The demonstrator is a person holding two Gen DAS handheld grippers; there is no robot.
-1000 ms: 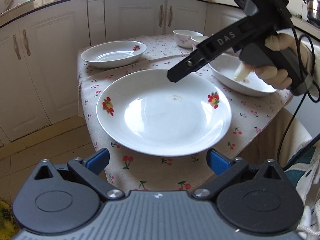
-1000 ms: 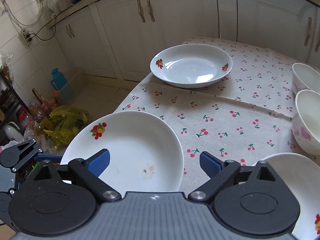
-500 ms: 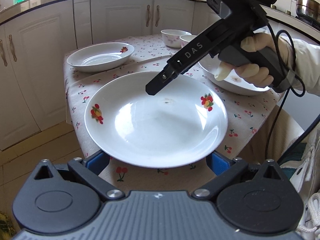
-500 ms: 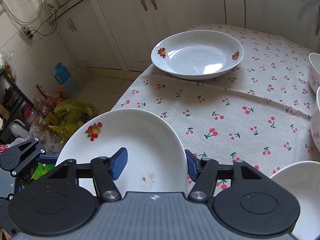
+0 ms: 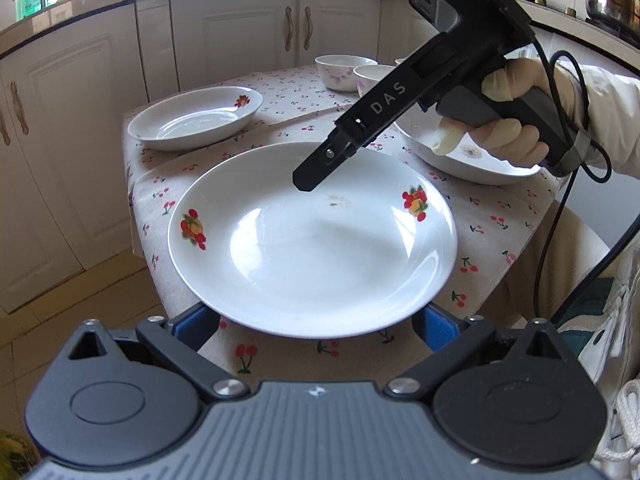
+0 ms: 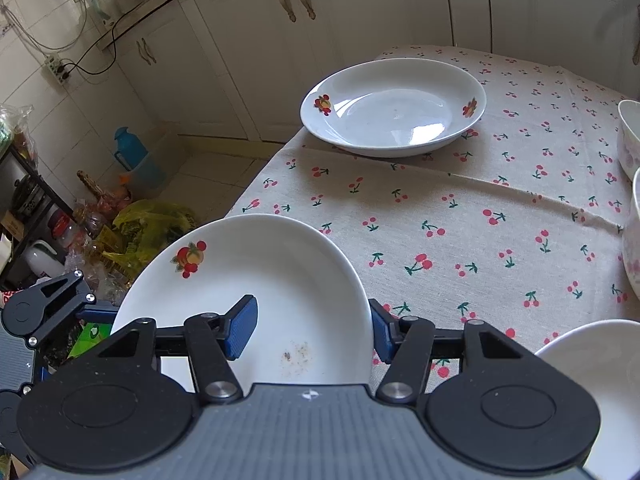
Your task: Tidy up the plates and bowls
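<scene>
A white plate with fruit decals (image 5: 312,248) lies at the near corner of the cherry-print table; it also shows in the right wrist view (image 6: 256,292). My left gripper (image 5: 316,326) is open, its blue pads (image 5: 436,326) just under the plate's near rim. My right gripper (image 6: 314,328) is partly closed, one pad inside the plate, the other outside its rim; its body (image 5: 384,108) shows from the left. A second decal plate (image 5: 196,118) (image 6: 394,108) sits at the far left. A third white plate (image 5: 464,160) lies right. Two floral bowls (image 5: 344,72) stand behind.
The table (image 6: 480,216) is covered with a cherry-print cloth, its edge close to white cabinets (image 5: 224,40). Bags and a rack (image 6: 132,232) stand on the floor left of the table. A bowl rim (image 6: 632,216) is at the right.
My right gripper has narrowed around the near plate's rim. My left gripper has moved closer, its pads now at the plate's near edge.
</scene>
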